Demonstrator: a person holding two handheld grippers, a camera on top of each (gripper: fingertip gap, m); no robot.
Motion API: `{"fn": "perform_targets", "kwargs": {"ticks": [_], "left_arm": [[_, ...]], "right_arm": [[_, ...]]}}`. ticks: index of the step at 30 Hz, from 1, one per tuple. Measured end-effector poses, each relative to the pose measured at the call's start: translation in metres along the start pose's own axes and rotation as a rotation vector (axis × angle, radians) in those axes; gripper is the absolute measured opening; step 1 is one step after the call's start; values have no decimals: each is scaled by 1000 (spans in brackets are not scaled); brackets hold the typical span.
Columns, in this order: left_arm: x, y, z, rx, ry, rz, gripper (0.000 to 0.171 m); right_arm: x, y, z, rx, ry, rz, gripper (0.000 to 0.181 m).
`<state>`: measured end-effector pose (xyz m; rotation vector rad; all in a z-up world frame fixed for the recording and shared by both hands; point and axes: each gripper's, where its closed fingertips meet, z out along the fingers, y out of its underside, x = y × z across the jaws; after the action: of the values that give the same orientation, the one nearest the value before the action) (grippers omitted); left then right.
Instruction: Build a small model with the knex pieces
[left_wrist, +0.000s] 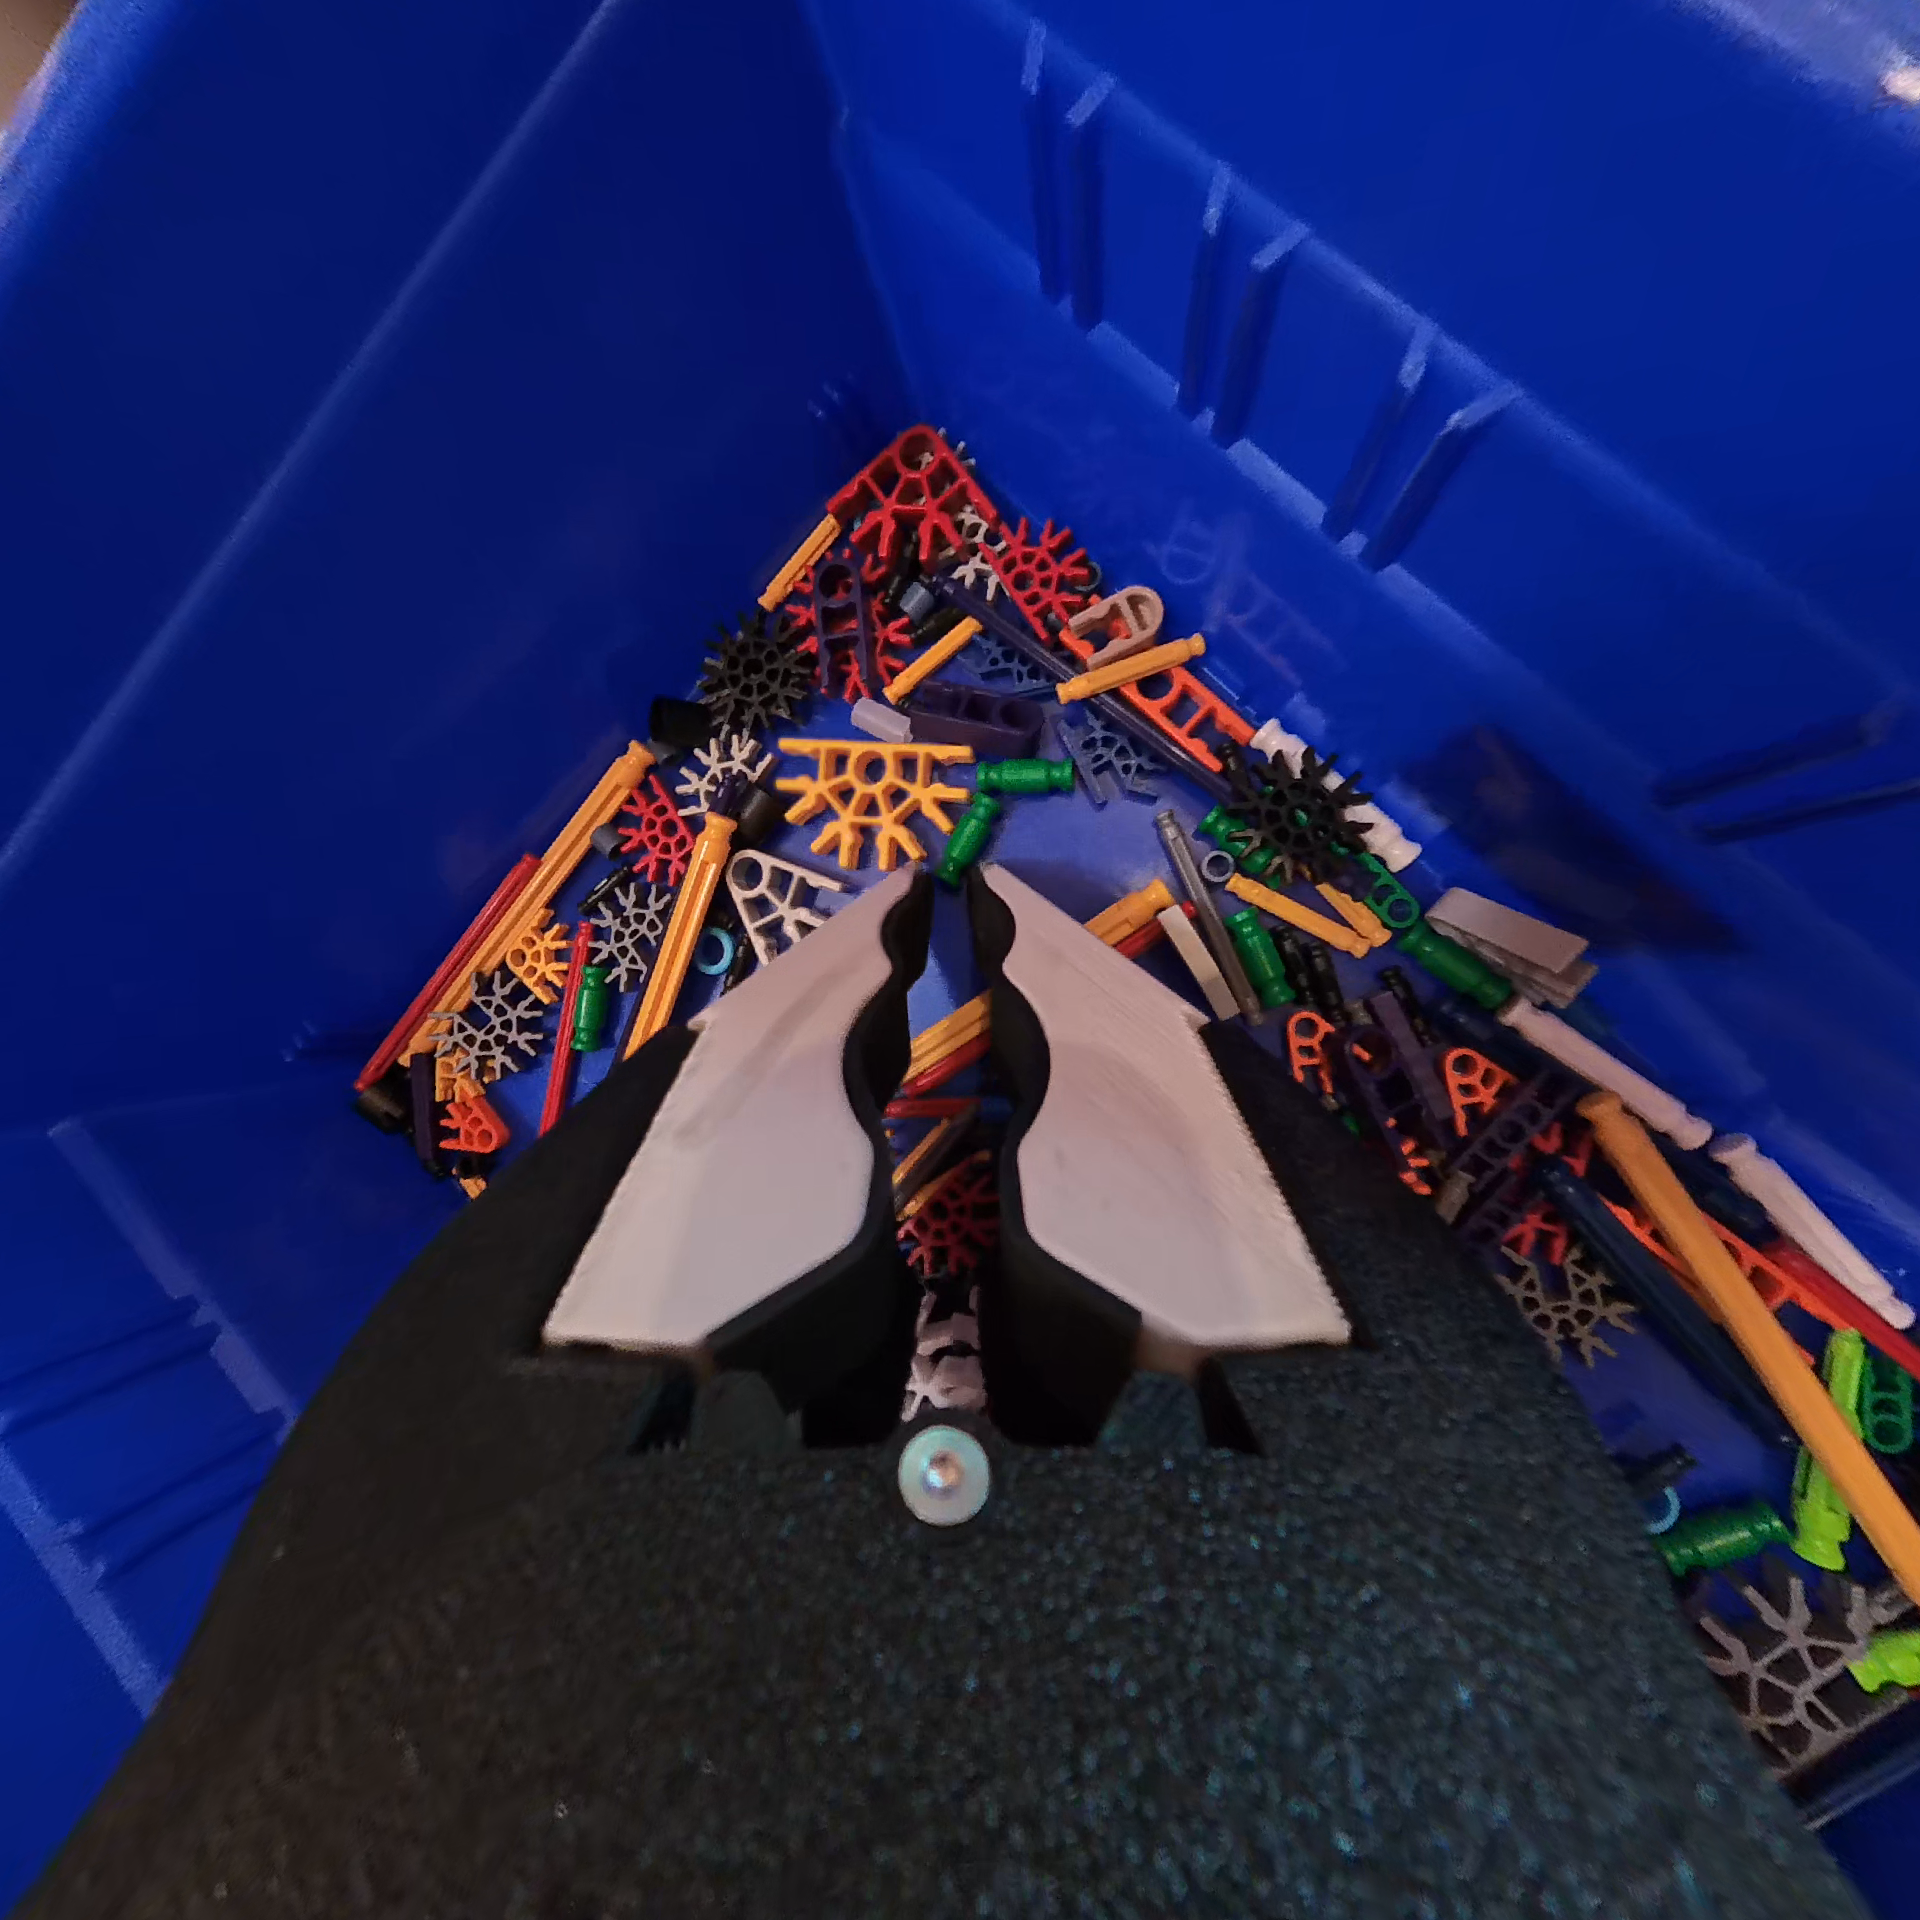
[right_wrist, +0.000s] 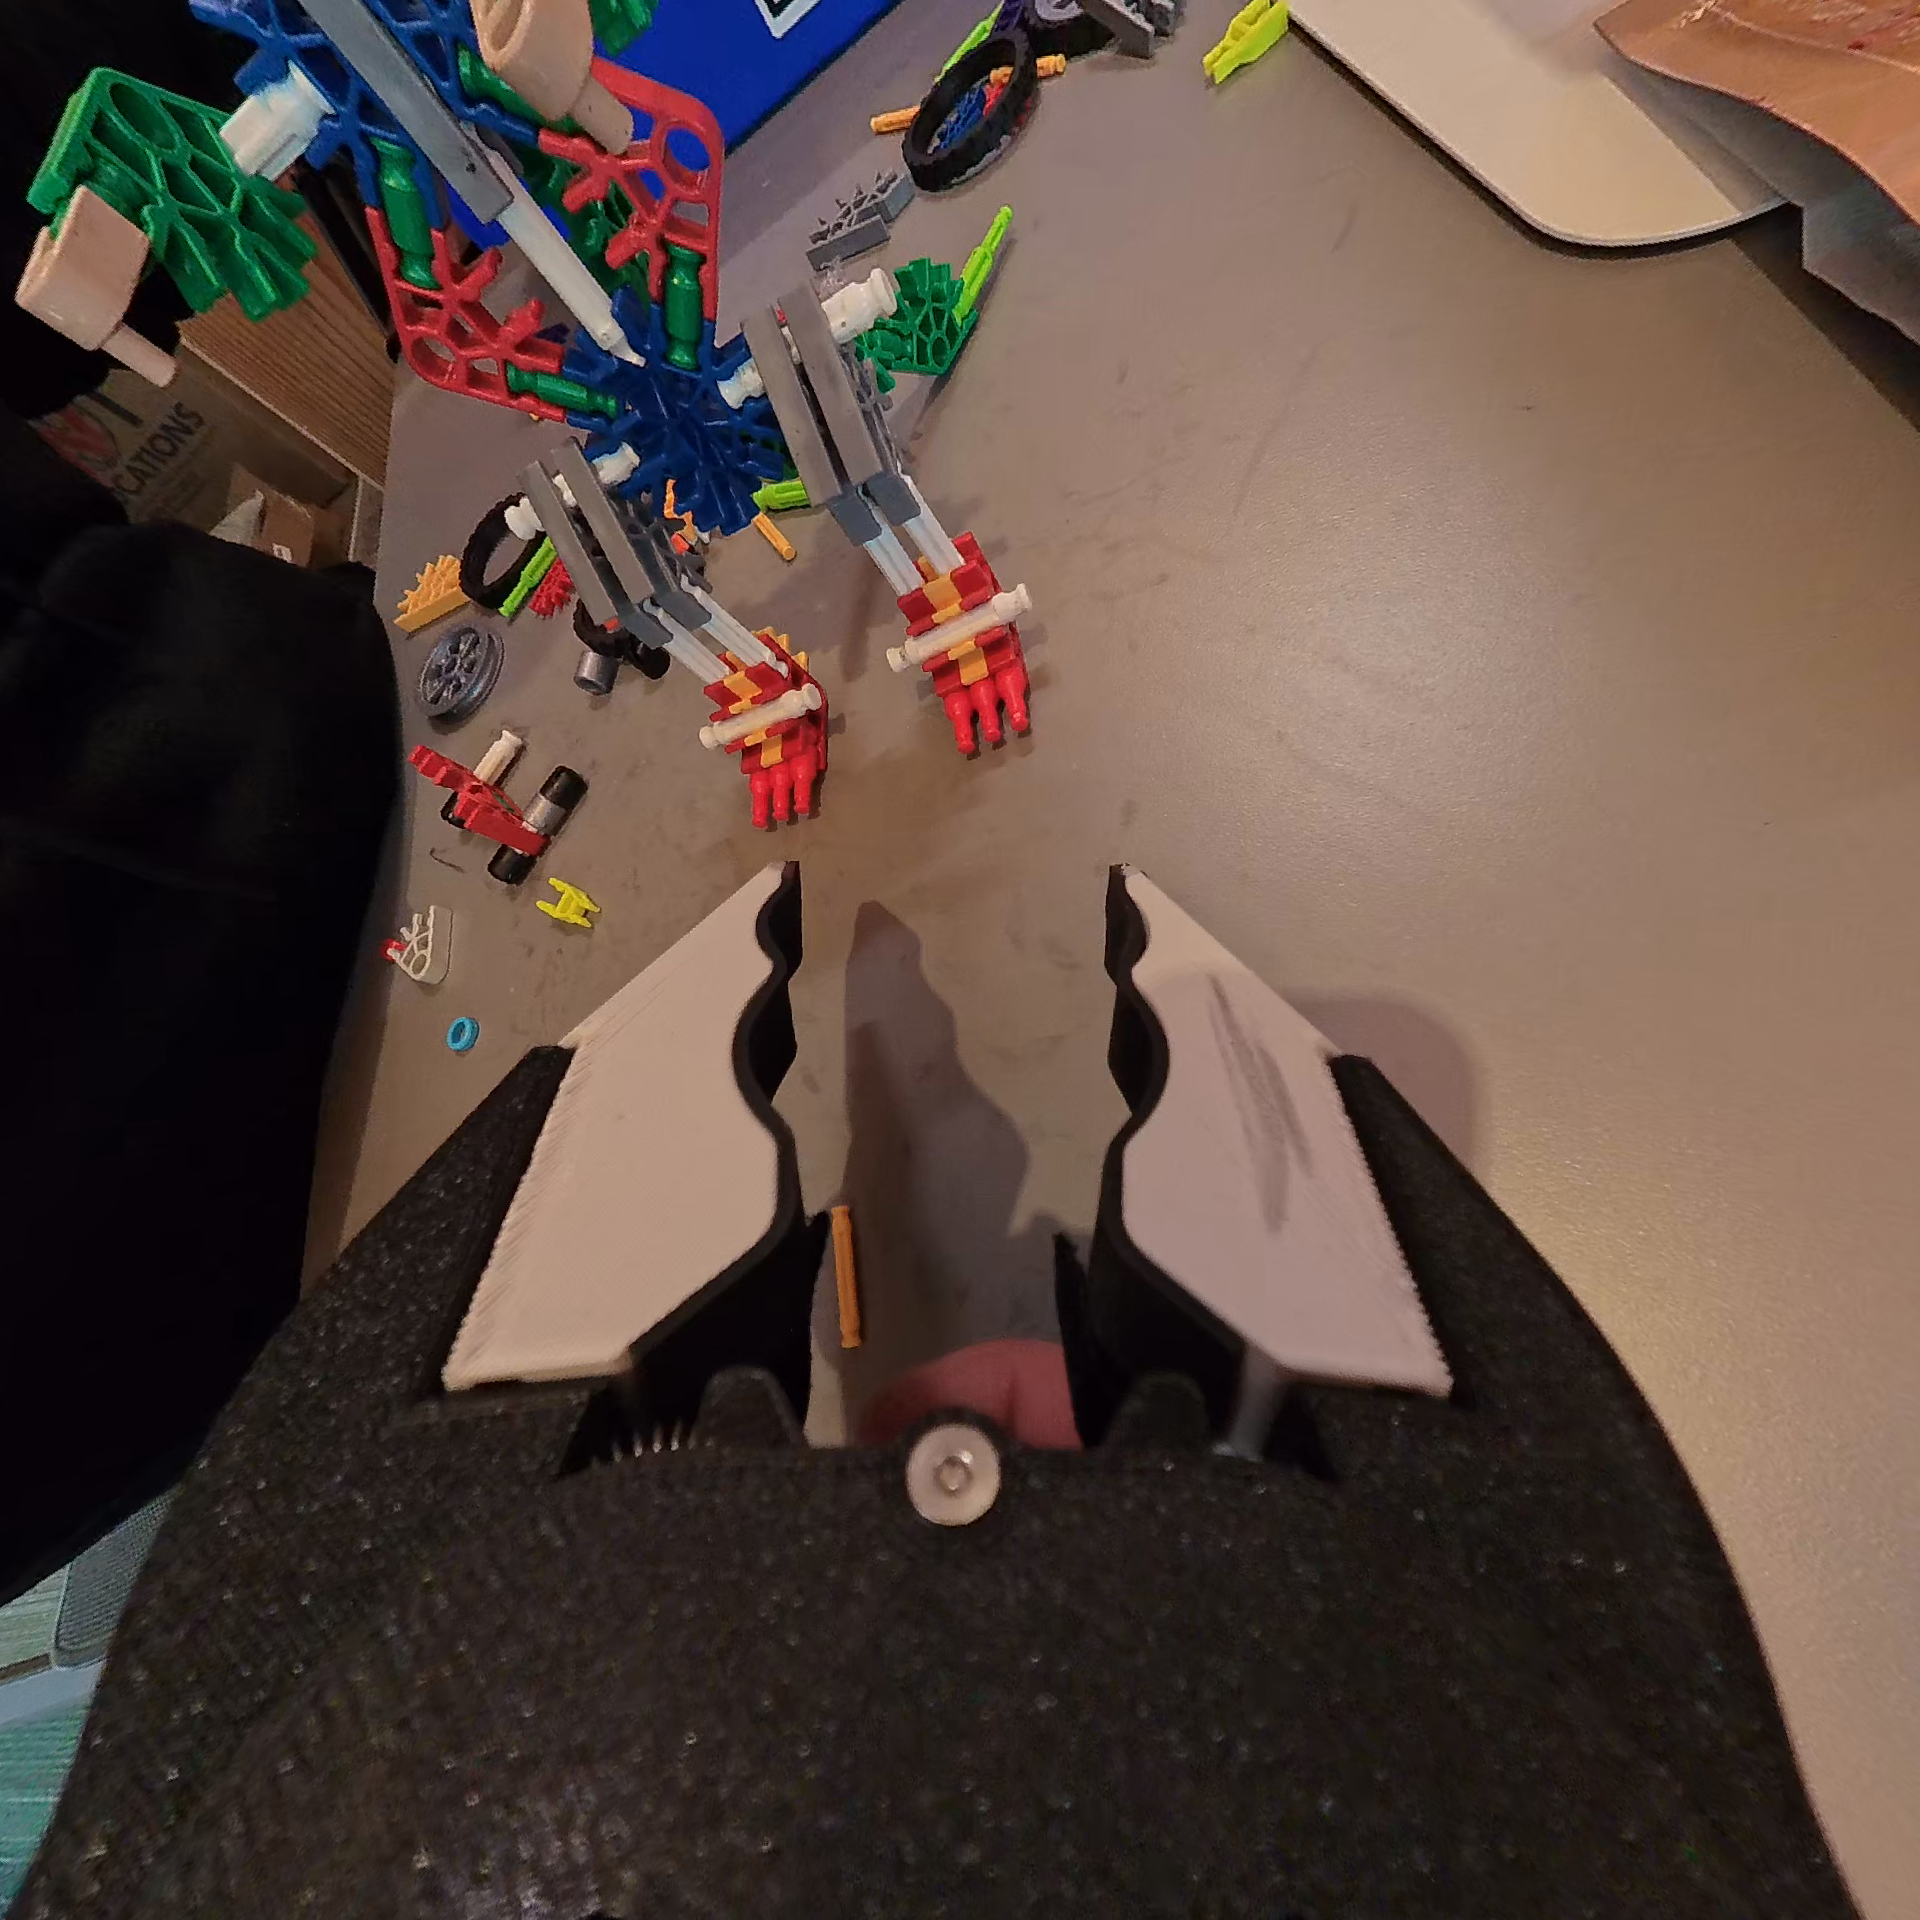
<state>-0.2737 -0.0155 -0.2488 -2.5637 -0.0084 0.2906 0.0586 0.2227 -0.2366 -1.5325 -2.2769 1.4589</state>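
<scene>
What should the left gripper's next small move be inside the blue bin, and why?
Probably open the left gripper a little before going lower. Its jaws are nearly shut with only a narrow gap and nothing visibly between the tips, and it hangs above the loose pieces in the blue bin. The nearest piece is a green rod just beyond the tips, too wide for that gap.

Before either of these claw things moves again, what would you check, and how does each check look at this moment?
1. Left gripper carries nothing: ok, its jaws stand nearly shut with only a bare slit between.
2. Left gripper inside the blue bin: ok, over loose pieces, tips near a green rod.
3. Left tips touching the pieces: cannot tell.
4. Right gripper open and bare: ok.
5. Grey table free ahead of the right tips: ok, the toy model's red feet lie farther on.
6. Orange rod on the table between the right fingers: not ok, it could get caught.
</scene>
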Motion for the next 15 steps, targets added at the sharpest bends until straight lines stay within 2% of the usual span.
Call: {"fn": "perform_targets", "kwargs": {"ticks": [15], "left_arm": [[-1,8,-5,-42,-17,32,0]], "right_arm": [[0,0,0,1,0,-1,58]]}}
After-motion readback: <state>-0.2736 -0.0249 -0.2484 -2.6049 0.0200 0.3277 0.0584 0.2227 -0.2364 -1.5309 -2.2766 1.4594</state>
